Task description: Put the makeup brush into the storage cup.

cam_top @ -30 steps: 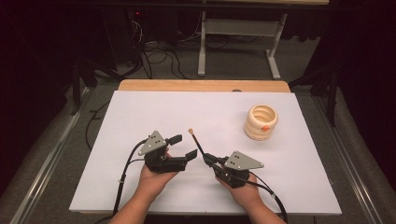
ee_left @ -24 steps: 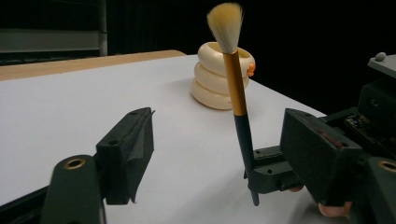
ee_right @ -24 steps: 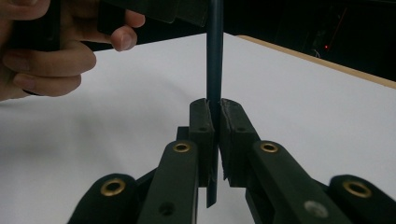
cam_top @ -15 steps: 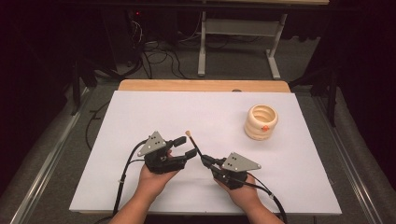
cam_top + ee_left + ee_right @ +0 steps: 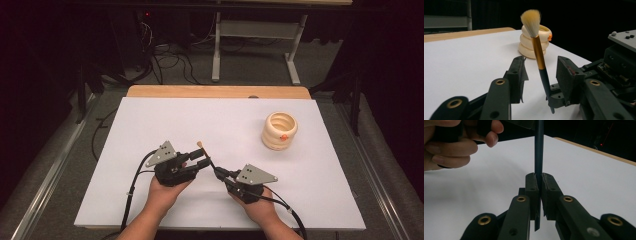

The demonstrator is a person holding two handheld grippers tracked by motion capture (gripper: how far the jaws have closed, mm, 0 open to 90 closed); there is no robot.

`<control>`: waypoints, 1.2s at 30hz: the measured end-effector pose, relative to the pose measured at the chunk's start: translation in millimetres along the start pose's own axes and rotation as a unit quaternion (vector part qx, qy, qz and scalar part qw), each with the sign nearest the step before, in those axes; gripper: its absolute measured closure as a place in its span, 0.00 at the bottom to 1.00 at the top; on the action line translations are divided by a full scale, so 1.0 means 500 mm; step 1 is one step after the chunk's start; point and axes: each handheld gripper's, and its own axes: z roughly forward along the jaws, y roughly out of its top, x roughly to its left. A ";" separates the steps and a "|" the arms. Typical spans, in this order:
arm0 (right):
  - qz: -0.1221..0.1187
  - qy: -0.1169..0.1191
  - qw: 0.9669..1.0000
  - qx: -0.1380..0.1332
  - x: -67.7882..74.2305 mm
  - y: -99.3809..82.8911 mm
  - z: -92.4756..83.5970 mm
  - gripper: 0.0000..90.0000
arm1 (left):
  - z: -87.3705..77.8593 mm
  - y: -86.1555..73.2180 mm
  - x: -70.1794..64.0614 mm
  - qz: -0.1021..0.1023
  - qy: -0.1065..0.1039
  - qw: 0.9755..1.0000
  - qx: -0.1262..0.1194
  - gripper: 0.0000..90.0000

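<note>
Brush point(image 5: 537, 47) stands clamped in right gripper point(image 5: 538, 180), mid-table, edges distant.

One brush point(image 5: 537, 47), one ringed cream holder point(image 5: 279, 131), two tools.

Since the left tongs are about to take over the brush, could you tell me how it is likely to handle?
The brush has a thin, straight handle, so probably stiff and light. The smooth handle might slip or pivot in the right tongs. Its soft bristles would likely bend if pushed.
</note>
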 end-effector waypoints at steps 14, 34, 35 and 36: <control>-0.004 0.002 1.000 0.004 0.004 -0.001 0.003 0.96 | -0.001 -0.001 0.003 -0.002 -0.006 1.000 0.000 0.79; -0.009 0.005 1.000 0.004 0.006 -0.002 0.006 0.96 | -0.003 -0.001 0.008 -0.008 -0.024 1.000 0.002 0.89; -0.009 0.005 1.000 0.005 0.006 -0.002 0.006 0.96 | -0.002 -0.001 0.008 -0.009 -0.026 1.000 0.002 0.89; -0.009 0.004 1.000 0.008 0.007 -0.002 0.005 0.96 | -0.002 -0.002 0.008 -0.010 -0.028 1.000 0.002 0.90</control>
